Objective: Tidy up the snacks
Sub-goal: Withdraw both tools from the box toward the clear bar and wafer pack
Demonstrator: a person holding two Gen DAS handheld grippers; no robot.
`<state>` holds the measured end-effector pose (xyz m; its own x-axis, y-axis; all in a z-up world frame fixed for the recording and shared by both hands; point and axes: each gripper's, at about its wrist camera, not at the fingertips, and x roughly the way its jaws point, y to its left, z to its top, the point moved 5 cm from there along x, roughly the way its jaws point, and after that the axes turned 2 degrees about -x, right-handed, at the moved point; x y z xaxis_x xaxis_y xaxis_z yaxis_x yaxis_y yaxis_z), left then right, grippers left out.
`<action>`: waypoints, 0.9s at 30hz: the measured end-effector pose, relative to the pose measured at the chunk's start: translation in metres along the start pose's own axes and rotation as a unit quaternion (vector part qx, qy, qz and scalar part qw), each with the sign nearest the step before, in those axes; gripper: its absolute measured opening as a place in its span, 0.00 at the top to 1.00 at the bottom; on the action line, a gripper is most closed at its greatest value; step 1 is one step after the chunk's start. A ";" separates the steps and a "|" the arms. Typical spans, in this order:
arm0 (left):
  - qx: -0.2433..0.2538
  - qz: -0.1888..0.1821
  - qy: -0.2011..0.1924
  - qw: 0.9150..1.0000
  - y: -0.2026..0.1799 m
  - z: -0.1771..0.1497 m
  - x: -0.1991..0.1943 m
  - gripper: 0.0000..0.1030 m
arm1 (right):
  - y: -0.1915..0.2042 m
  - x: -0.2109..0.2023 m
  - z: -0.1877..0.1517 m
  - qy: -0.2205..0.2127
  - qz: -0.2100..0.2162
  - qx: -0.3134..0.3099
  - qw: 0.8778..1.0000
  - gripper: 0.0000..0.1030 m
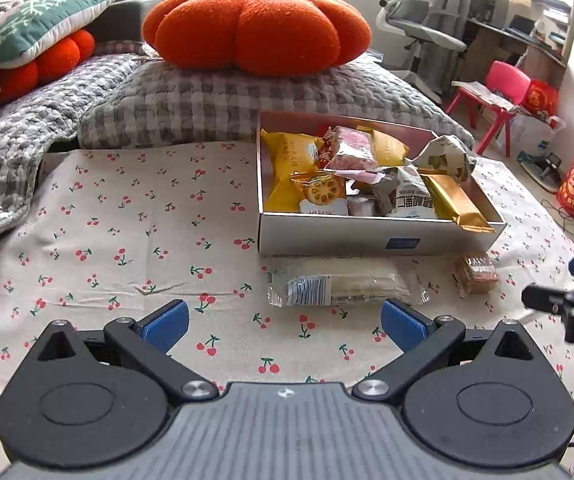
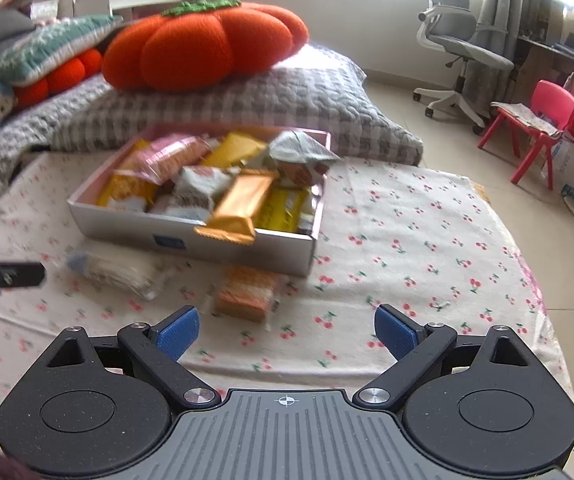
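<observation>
Step in hand, by my reading: the last loose snacks are to go into the box [image 1: 367, 236]. The box is already heaped with packets; a gold bar [image 2: 239, 204] overhangs its near rim.

Left tongs [image 1: 285, 326]: wide, empty, above the cloth [image 1: 127, 240], just short of the long clear pack [image 1: 343, 286], which lies flat just in front of the box's near wall.

Right tongs [image 2: 286, 332]: wide, empty. The small orange wafer pack [image 2: 247, 294] lies just ahead, a little left of centre, near the box's front corner. This view is blurred.

Next move, as a judgement: each tongs goes forward and down to straddle its pack, closes across the narrow width, then lifts over the rim. The crinkly film may slip, and the box has little free room.

Surface: cherry-print cloth on a bed or mat, checked quilt [image 1: 207, 100] behind, pumpkin cushion [image 1: 257, 28] on top. Room: office chair [image 2: 459, 40], pink chair [image 2: 543, 112], tiled floor.
</observation>
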<state>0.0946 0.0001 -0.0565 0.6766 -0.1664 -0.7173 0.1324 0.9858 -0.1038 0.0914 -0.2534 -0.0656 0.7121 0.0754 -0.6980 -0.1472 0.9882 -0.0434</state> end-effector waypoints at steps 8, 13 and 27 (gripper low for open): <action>0.062 -0.008 -0.019 0.998 -0.017 -0.007 0.019 0.01 | -0.002 0.022 -0.013 0.032 0.015 -0.021 0.999 0.07; 0.083 -0.027 -0.031 0.996 -0.021 -0.003 0.031 0.01 | -0.005 0.032 -0.016 0.042 0.017 -0.017 0.999 0.07; 0.161 -0.110 0.005 0.981 -0.042 -0.014 0.038 0.29 | -0.015 0.051 -0.002 0.039 0.038 0.080 0.995 0.07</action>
<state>0.1051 -0.0476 -0.0891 0.5985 -0.3722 -0.7094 0.4971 0.8670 -0.0355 0.1282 -0.2647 -0.1021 0.6467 0.1466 -0.7485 -0.0829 0.9891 0.1221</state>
